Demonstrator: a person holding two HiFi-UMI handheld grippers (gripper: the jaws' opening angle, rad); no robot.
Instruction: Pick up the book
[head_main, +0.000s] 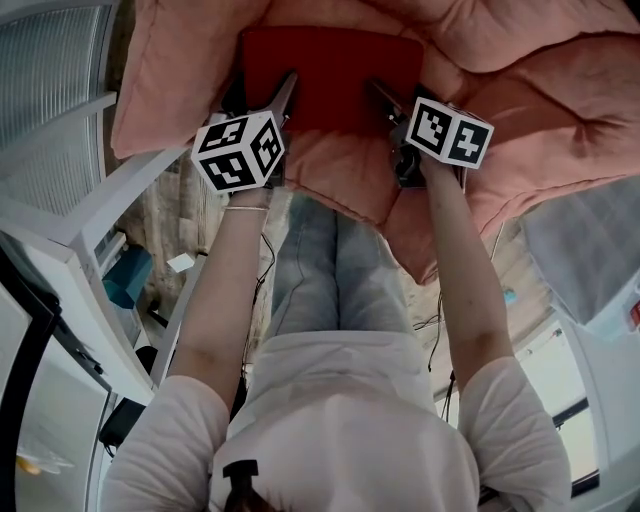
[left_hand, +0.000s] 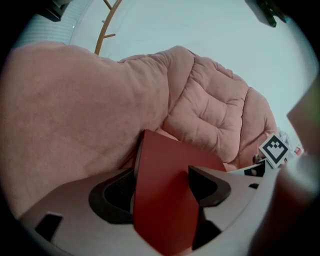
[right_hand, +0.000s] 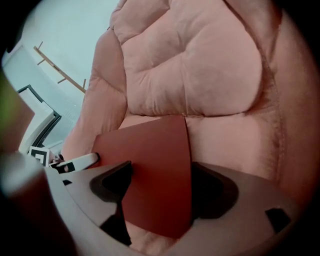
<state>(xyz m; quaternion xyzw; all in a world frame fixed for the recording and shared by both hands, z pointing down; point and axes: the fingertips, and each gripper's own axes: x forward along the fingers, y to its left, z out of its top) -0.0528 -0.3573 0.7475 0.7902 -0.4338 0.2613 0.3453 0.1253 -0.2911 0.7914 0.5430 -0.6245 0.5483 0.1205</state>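
Over the pink cushion (head_main: 520, 110): red book (head_main: 330, 75), held at both of its side edges.
Left hand-held gripper (left_hand: 161, 186): jaws pinching the book's left edge, one pad on each cover.
Right hand-held gripper (right_hand: 159, 182): jaws pinching the book's right edge.
Book and cushion: touching or apart, cannot tell.

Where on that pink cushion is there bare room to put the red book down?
The pink cushion is bare beyond the red book, up to its puffy back. It is crowded at the book's edges, where the left gripper and right gripper clamp it.
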